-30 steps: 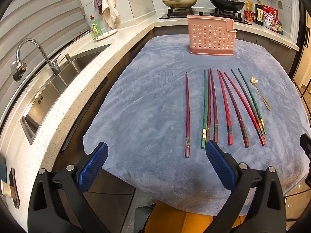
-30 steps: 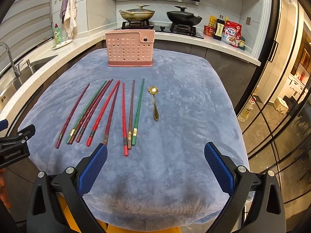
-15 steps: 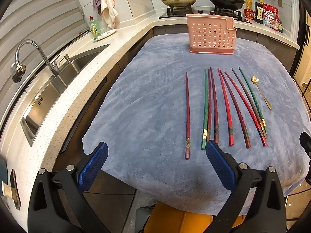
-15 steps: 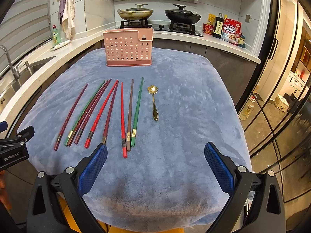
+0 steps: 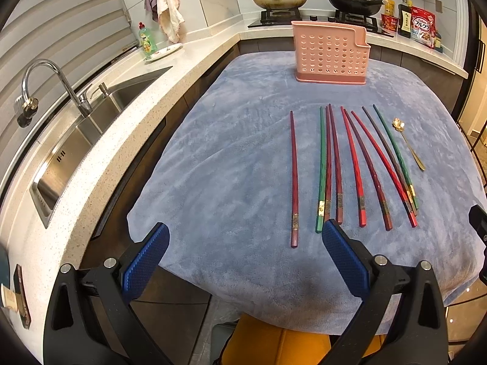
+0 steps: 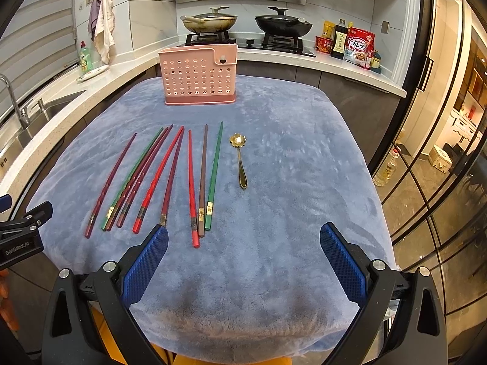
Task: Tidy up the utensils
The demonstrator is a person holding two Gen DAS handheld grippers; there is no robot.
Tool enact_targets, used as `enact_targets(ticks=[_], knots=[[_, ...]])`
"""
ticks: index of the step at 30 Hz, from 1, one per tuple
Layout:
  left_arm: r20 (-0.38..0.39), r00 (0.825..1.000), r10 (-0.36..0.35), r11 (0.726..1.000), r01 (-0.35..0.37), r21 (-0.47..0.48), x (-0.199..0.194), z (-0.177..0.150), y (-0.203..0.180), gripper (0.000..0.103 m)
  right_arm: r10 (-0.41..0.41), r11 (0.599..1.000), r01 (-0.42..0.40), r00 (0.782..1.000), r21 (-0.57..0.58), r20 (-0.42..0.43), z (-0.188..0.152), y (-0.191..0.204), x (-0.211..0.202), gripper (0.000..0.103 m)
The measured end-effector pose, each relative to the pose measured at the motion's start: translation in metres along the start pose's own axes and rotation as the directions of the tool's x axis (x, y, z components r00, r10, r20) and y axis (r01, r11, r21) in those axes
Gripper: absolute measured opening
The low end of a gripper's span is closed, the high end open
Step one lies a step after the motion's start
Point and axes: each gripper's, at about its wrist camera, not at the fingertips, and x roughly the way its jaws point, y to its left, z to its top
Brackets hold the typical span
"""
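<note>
Over on the left wrist view: left gripper (image 5: 242,257) wide apart and holding nothing, nine chopsticks (image 5: 356,167) lying ahead and to its right on the blue cloth (image 5: 231,164), long ways pointing toward the pink holder (image 5: 330,53). Over on the right wrist view: right gripper (image 6: 243,257) wide apart and holding nothing too, nearer the one gold spoon (image 6: 239,159), chopsticks ahead and left, one holder far behind.
</note>
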Motion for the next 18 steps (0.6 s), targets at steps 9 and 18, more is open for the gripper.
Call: enact_targets(ticks=[9,18], knots=[[-0.06,0.997,-0.041,0.999,0.04,-0.016,0.028,-0.004,0.003,0.096,0.014,0.999,-0.013,0.999,0.037,-0.035,-0.001,-0.01,0.018,0.096],[-0.143,0.984,-0.107,0.994,0.103,-0.037,0.069,-0.013,-0.002,0.096,0.026,0.999,-0.023,0.997,0.042,-0.068,-0.002,-0.013,0.038,0.096]])
